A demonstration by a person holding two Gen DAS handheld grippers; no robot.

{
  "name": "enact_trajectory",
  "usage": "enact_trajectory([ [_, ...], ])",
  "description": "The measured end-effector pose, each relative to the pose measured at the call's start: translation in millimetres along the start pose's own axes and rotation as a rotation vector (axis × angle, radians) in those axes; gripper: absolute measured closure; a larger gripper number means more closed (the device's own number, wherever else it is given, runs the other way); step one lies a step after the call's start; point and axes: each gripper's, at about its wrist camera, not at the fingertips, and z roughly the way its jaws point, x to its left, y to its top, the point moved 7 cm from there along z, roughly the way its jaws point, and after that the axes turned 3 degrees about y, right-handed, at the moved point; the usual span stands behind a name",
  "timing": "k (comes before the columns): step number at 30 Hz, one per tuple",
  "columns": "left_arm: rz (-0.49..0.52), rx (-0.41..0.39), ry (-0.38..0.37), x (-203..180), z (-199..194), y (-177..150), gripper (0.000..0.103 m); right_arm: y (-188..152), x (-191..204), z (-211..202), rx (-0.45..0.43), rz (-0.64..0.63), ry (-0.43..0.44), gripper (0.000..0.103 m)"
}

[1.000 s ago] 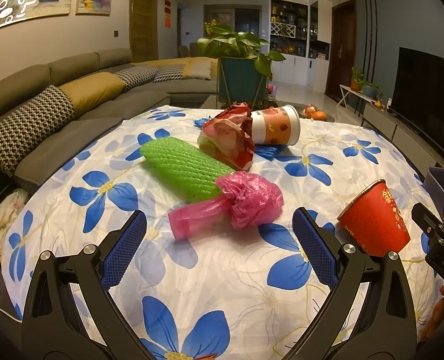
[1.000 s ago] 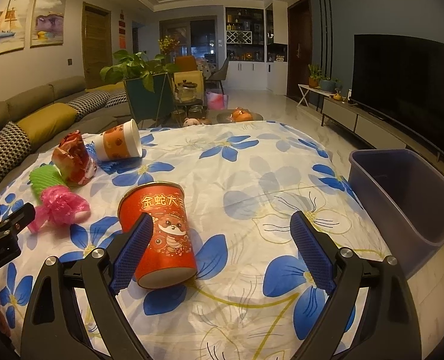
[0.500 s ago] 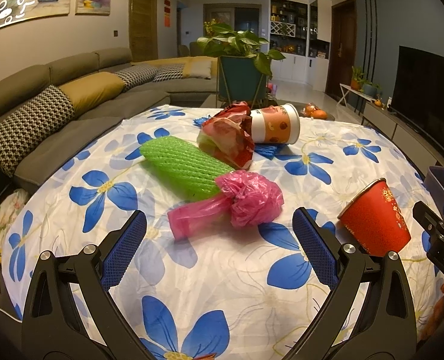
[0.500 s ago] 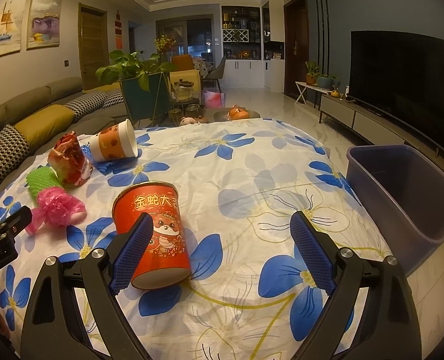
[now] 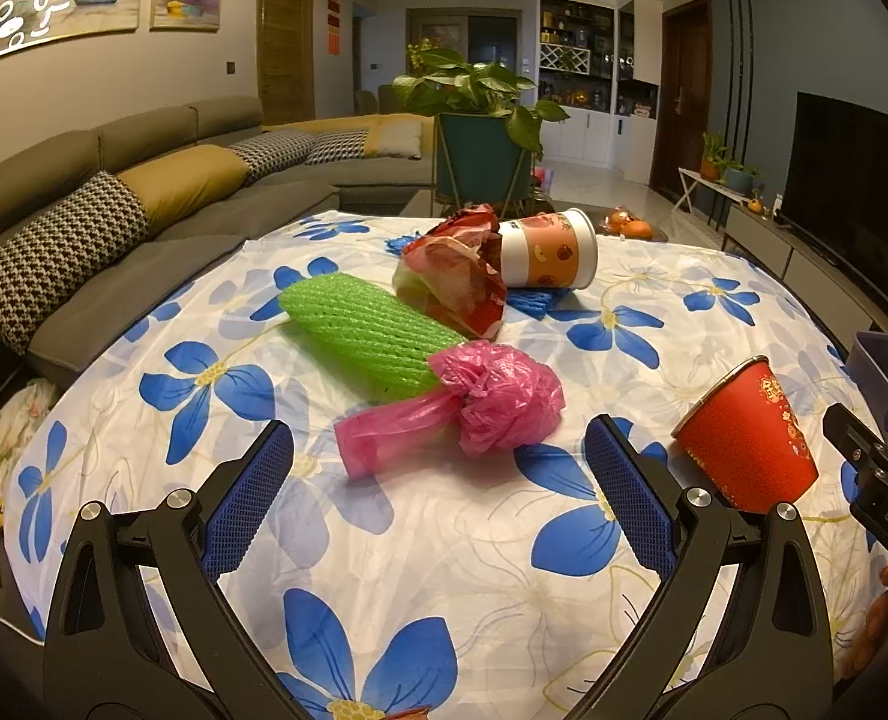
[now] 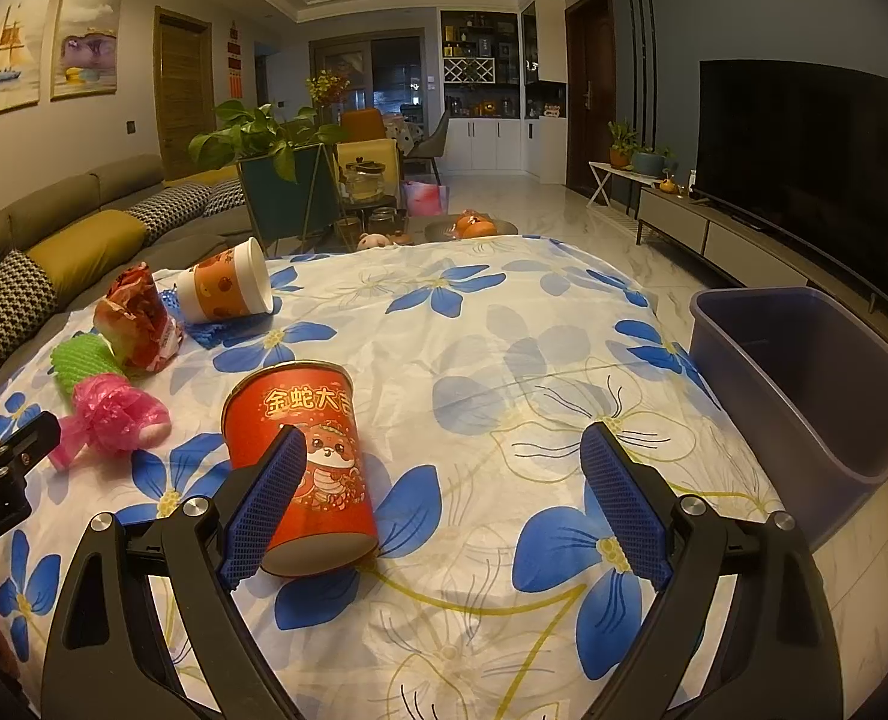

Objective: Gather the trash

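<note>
A crumpled pink plastic bag (image 5: 462, 408) lies on the flowered tablecloth (image 5: 384, 528), just beyond my open left gripper (image 5: 438, 492). Behind it are a green foam net (image 5: 360, 330), a red wrapper (image 5: 456, 282) and a white-and-orange paper cup (image 5: 549, 249) on its side. A red paper cup (image 6: 303, 462) lies tipped over; my open right gripper (image 6: 444, 510) is low over the table, its left fingertip (image 6: 264, 504) in front of the cup. The same red cup (image 5: 750, 444) shows at the right in the left wrist view. A grey-blue bin (image 6: 804, 384) stands empty beside the table.
A grey sofa (image 5: 114, 192) with cushions runs along the left. A potted plant (image 5: 480, 138) stands behind the table, and a television (image 6: 804, 168) on a low cabinet lines the right wall. Marble floor (image 6: 564, 210) stretches beyond.
My right gripper has edged forward and left, so the red cup looks larger and sits behind its left finger. The left gripper and the trash have stayed put.
</note>
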Motion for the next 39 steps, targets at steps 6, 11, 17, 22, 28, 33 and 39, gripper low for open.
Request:
enact_trajectory([
  [6,0.001,0.000,-0.001,-0.4,0.0,0.1,0.007,0.0,-0.2,0.0,0.000,0.000,-0.001,0.014],
  [11,0.001,0.000,-0.002,-0.9,-0.2,0.2,0.007,0.0,-0.1,-0.1,0.000,-0.001,0.000,0.014],
  [17,0.002,-0.001,-0.003,-1.1,-0.3,0.2,0.007,0.0,-0.1,-0.1,0.000,0.001,0.001,0.014],
  [22,0.003,-0.002,-0.002,-1.2,-1.0,0.2,0.007,0.1,-0.7,-0.1,0.000,0.001,0.000,0.014],
  [28,0.003,-0.002,-0.002,-1.9,-1.5,0.2,0.007,0.3,-0.8,-0.2,-0.001,0.000,0.001,0.014],
  [33,0.004,-0.004,-0.005,-2.6,-2.3,0.4,0.007,0.4,-0.7,-0.3,0.000,0.001,0.001,0.014],
  [39,0.013,-0.010,-0.003,-5.2,-7.5,1.3,0.007,0.7,-1.0,-0.4,-0.002,-0.001,0.001,0.014],
])
